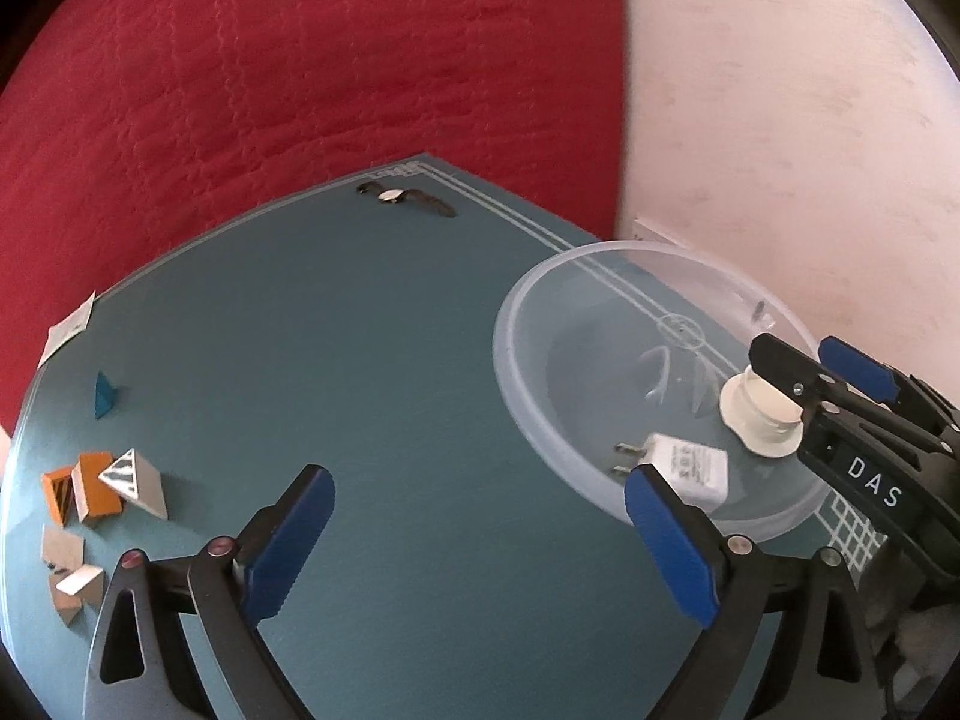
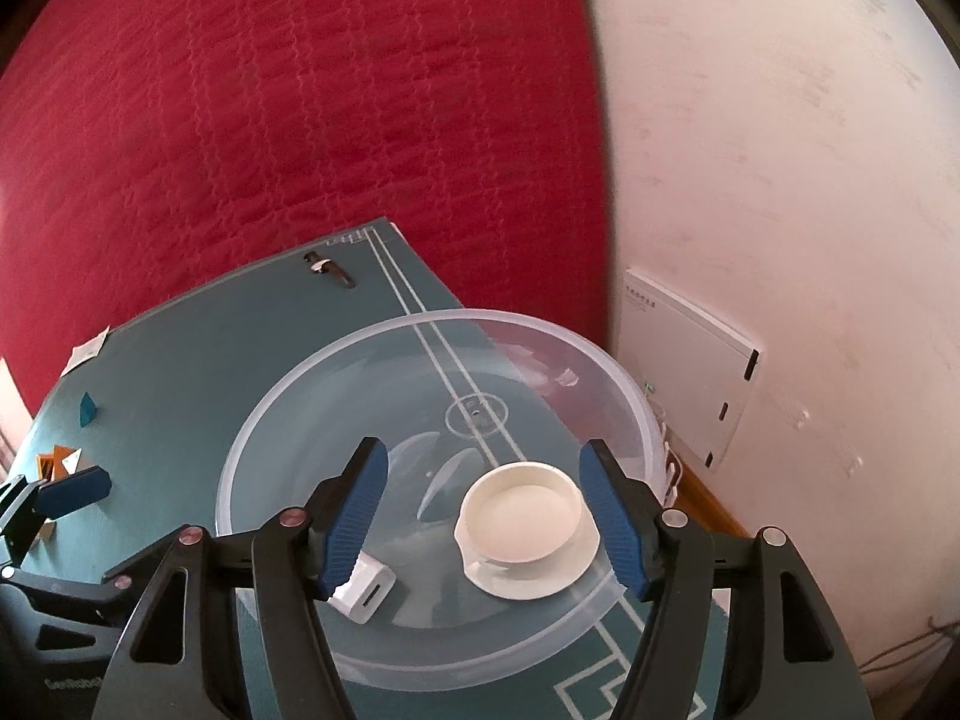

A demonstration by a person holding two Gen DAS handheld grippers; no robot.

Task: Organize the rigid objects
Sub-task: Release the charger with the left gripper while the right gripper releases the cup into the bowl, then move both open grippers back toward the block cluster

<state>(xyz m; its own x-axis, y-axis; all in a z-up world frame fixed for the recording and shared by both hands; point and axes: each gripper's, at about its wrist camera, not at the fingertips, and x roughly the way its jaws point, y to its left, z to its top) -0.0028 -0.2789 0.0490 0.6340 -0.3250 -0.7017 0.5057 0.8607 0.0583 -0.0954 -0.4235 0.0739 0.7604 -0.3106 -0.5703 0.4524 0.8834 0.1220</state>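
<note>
A clear plastic bowl (image 2: 288, 378) stands on the right side of a teal mat (image 1: 372, 360). A white plug adapter (image 1: 690, 471) and a white round cap (image 2: 525, 516) lie in it. My right gripper (image 2: 485, 450) hangs over the bowl. The cap lies close to its right finger, with a wide gap to the left finger, so the jaws are open. My left gripper (image 1: 480, 480) is spread wide over bare mat left of the bowl, holding nothing. Orange, white and grey wedge blocks (image 1: 96, 486) lie at the mat's left edge. A blue wedge (image 1: 105, 396) lies behind them.
A wristwatch (image 1: 408, 198) lies at the mat's far corner. A paper tag (image 1: 69, 327) sits at the left edge. The mat rests on a red quilted cover (image 1: 300, 60). A pale wall (image 2: 780, 180) with a white panel (image 2: 684, 360) is right of the bowl.
</note>
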